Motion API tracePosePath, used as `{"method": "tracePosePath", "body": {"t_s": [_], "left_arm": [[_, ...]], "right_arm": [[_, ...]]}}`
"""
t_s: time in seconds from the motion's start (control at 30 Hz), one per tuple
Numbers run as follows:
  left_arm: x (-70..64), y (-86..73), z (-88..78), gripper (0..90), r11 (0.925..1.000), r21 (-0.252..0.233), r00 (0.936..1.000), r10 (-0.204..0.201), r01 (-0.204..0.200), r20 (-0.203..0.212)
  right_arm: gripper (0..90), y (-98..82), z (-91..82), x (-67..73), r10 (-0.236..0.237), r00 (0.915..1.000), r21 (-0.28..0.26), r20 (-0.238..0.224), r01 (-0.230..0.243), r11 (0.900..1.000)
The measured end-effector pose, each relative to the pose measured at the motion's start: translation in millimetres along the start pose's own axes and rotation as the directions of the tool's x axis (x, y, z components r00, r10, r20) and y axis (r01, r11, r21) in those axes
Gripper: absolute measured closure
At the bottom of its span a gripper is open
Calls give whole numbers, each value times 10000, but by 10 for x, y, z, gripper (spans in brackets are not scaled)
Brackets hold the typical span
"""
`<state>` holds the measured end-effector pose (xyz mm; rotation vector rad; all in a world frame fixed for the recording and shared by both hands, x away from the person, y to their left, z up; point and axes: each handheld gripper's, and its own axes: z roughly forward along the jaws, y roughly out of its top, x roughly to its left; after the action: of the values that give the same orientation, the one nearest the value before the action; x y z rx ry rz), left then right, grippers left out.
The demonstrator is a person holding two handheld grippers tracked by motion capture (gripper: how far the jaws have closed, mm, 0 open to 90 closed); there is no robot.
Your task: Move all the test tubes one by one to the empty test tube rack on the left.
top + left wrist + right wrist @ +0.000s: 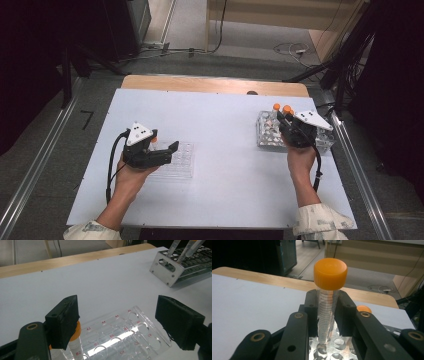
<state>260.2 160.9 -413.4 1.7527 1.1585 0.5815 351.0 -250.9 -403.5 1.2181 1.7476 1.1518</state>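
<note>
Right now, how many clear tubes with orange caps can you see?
4. One orange-capped tube stands in the clear plastic rack by the left gripper. Three are at the silver metal rack: one held tube in the right gripper, two neighbours beside it. The gripper may hide more.

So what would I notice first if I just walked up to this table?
Probably the bright orange cap on the clear tube, squeezed between the right gripper jaws above the metal rack at the table's right. Next, the left gripper, jaws wide open, hovering over a clear plastic well plate where another orange-capped tube stands.
</note>
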Motion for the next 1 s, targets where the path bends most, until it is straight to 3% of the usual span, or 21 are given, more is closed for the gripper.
{"method": "tracePosePath", "body": {"t_s": [0.27, 0.5, 1.0], "left_arm": [[-15, 5, 0, 169, 10000, 8, 10000, -24, 24, 2], [-36, 7, -2, 161, 10000, -14, 10000, 5, -5, 92], [-90, 13, -13, 162, 9999, -69, 9998, 99, -97, 200]], "right_arm": [[715, 5, -62, 223, -536, 9949, 209, -859, 555, 9982], [715, -16, -64, 444, -832, 9810, 380, -1752, 912, 9951], [715, -63, -100, 745, -1212, 9541, 541, -2740, 1411, 9885]]}}
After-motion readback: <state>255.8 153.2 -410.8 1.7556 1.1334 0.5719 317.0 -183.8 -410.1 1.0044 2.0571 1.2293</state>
